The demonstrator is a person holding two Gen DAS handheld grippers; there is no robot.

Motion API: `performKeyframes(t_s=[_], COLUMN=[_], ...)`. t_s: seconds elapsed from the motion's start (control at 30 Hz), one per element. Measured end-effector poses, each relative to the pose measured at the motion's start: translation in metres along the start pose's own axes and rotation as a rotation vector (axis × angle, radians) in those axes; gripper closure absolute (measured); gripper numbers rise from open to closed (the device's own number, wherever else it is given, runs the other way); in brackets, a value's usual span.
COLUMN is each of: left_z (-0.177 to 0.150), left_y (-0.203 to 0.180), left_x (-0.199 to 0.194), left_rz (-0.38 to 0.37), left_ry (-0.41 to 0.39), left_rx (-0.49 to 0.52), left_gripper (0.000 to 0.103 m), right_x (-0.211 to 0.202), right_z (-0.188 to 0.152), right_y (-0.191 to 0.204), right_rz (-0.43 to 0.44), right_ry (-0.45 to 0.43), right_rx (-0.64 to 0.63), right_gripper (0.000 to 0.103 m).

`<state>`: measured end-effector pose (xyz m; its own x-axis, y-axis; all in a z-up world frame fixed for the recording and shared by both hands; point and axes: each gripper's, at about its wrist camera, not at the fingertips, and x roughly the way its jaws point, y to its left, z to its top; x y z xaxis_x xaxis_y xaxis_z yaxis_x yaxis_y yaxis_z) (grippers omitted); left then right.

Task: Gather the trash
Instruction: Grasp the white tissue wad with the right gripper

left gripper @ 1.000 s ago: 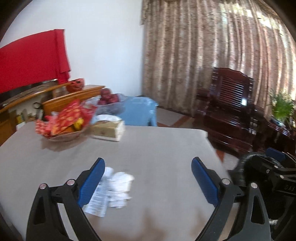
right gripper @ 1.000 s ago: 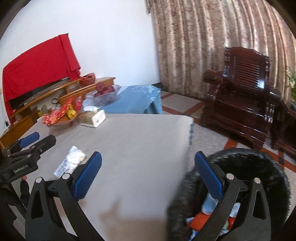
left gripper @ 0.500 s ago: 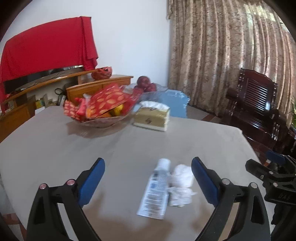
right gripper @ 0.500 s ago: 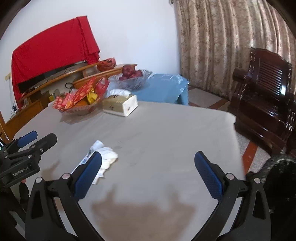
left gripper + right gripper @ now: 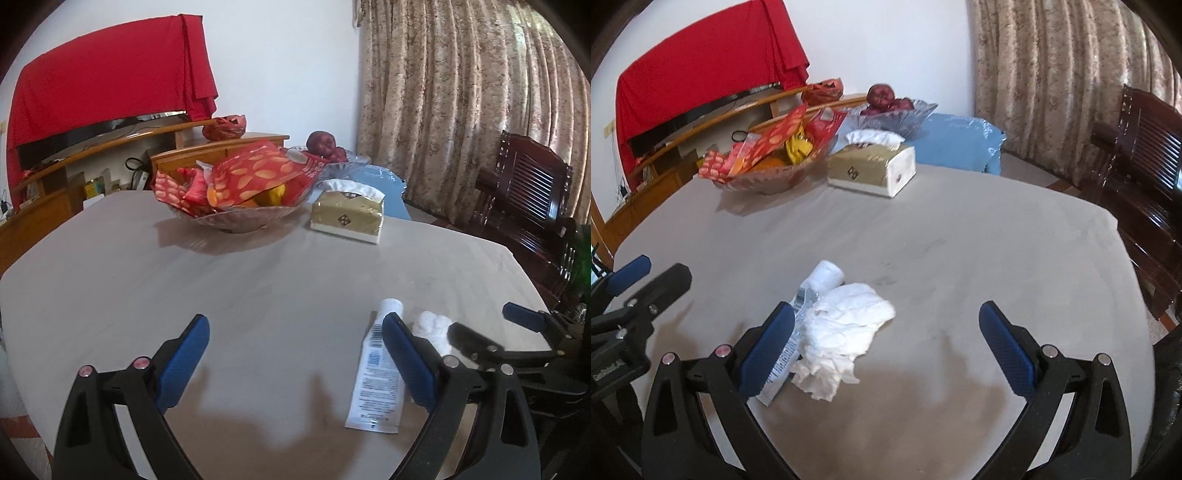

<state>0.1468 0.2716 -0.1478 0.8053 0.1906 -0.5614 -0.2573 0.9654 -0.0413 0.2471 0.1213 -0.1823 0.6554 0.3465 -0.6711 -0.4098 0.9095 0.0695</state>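
A flattened white tube with printed text lies on the grey table, and a crumpled white tissue lies against it. In the left wrist view the tube sits just beside the right finger of my left gripper, which is open and empty. In the right wrist view the tissue and tube lie just beside the left finger of my right gripper, also open and empty. The tissue shows partly in the left wrist view.
A glass bowl of red snack packets and a gold tissue box stand at the far side of the table. A bowl of apples sits on a blue stool behind. A dark wooden chair stands to the right.
Both grippers have swung left from the black bin toward the table. The tube and tissue now sit closer, to the right in the left view and lower left in the right view.
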Motion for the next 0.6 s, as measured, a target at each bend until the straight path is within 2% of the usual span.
performKeyframes(t_s=[0.1,0.2,0.33,0.5,0.6], left_z=[-0.002,-0.003,-0.003,-0.004,-0.005], left_y=[0.005,0.009,0.013,0.013,0.013], left_x=[0.002,0.005,0.007,0.008,0.009], left_rz=[0.003,0.008,0.012,0.011,0.008], left_ry=[0.003,0.008,0.013,0.020,0.024], left_rx=[-0.005,-0.010,-0.015,-0.018,-0.019], left_gripper=[0.011,0.011,0.011,0.010,0.010], right_x=[0.011,0.022,0.031,0.040,0.040], right_z=[-0.004,-0.006,-0.008,-0.010,-0.010], right_y=[0.004,0.005,0.008,0.011,0.014], right_rz=[-0.001,0.013,0.039,0.112,0.154], right_ry=[0.028,0.068,0.103,0.154,0.156], right_rx=[-0.007,-0.007,-0.009,-0.005,-0.014], right_gripper=[0.008,0.018,0.021,0.039,0.057])
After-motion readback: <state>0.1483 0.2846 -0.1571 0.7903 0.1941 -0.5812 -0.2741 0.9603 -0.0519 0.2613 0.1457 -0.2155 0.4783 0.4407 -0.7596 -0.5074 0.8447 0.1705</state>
